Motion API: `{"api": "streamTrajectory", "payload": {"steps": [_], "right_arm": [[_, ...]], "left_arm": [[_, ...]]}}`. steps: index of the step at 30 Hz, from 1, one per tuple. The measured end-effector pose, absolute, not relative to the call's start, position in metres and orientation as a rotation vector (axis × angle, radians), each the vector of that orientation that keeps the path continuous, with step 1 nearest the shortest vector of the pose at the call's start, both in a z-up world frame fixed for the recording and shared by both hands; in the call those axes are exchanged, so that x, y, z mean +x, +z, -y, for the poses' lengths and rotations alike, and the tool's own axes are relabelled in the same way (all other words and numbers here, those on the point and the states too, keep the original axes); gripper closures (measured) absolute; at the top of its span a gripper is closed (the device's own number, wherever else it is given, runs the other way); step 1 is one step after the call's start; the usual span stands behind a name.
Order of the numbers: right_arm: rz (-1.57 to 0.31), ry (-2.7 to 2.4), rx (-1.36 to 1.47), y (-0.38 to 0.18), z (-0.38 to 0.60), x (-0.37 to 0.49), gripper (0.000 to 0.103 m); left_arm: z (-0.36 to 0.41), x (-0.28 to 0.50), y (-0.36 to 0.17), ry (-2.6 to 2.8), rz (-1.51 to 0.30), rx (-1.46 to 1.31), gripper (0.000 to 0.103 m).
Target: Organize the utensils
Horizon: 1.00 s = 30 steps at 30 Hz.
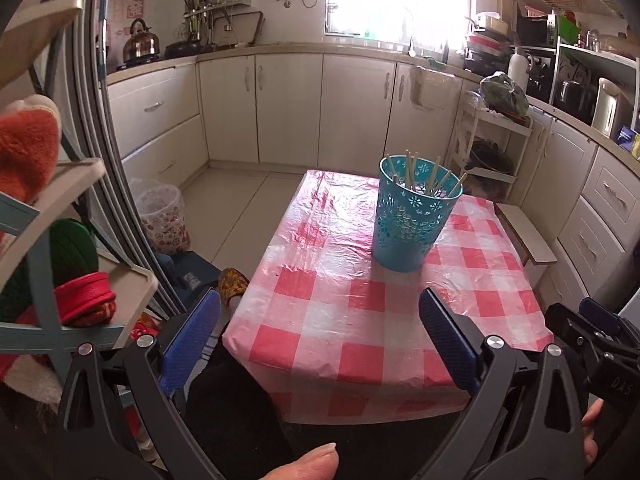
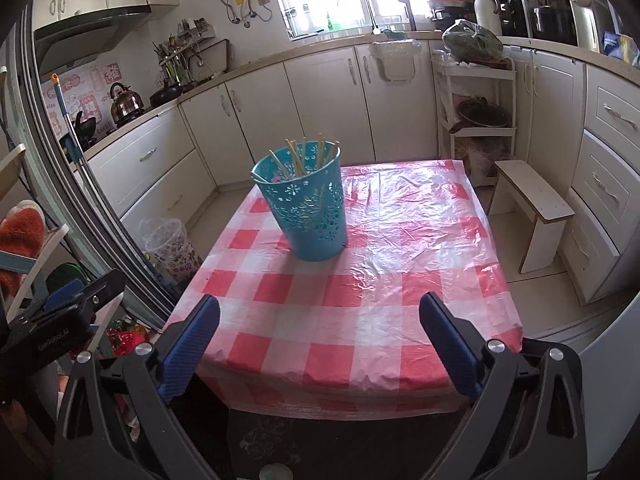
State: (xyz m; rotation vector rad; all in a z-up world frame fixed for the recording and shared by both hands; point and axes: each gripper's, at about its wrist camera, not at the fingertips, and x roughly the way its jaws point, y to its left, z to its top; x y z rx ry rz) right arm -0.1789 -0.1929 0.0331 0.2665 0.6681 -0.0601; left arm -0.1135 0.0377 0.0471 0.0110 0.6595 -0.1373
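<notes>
A teal perforated holder stands upright on the table with the red and white checked cloth. Several wooden chopsticks stand inside it. It also shows in the right wrist view, with the chopsticks leaning in it, on the same table. My left gripper is open and empty, held back over the table's near edge. My right gripper is open and empty, also near the front edge, well short of the holder.
A small wooden stool stands right of the table. A lined waste bin sits on the floor to the left. A shoe rack is close on the far left. Kitchen cabinets line the back.
</notes>
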Motion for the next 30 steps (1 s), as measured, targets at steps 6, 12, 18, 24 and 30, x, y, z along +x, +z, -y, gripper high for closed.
{"api": "streamTrajectory", "payload": {"steps": [6, 12, 18, 24, 30], "right_arm": [[-0.633, -0.038, 0.239, 0.062, 0.172, -0.213, 0.007], [-0.588, -0.02, 0.278, 0.073, 0.158, -0.251, 0.007], [-0.574, -0.01, 0.304, 0.07, 0.147, -0.277, 0.007], [-0.522, -0.033, 0.319, 0.081, 0.145, -0.297, 0.007], [-0.514, -0.025, 0.279, 0.083, 0.132, -0.308, 0.007]], "left_arm": [[-0.048, -0.155, 0.077, -0.082, -0.626, 0.043, 0.008], [-0.069, -0.188, 0.093, -0.065, -0.609, 0.008, 0.008], [-0.072, -0.219, 0.106, -0.071, -0.565, 0.024, 0.008], [-0.075, -0.242, 0.117, -0.086, -0.528, 0.014, 0.008], [-0.081, -0.257, 0.122, -0.08, -0.5, 0.003, 0.008]]}}
